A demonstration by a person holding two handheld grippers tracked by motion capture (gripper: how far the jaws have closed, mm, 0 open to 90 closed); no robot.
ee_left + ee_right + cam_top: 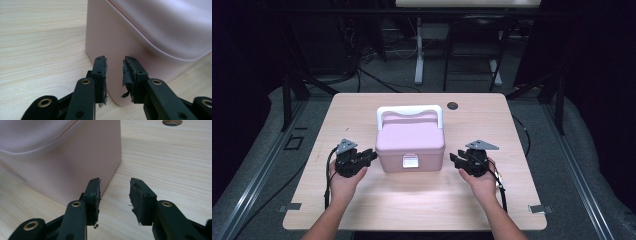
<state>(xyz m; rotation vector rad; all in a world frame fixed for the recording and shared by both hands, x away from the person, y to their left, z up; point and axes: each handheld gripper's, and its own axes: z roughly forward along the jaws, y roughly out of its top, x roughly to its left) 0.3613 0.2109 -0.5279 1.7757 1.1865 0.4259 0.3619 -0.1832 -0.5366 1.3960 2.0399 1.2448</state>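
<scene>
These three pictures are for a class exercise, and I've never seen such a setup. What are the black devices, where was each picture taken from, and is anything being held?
A person sits at a wooden table, holding a two-jaw tool in each hand: the left tool and the right tool. The wide picture comes from a fixed camera above. The two close-ups come from small cameras riding on each tool, looking along its black jaws. A pink box with a white handle and a white latch stands on the table between the tools. Each tool points at one side of the box with its jaws apart. Nothing is gripped.
</scene>
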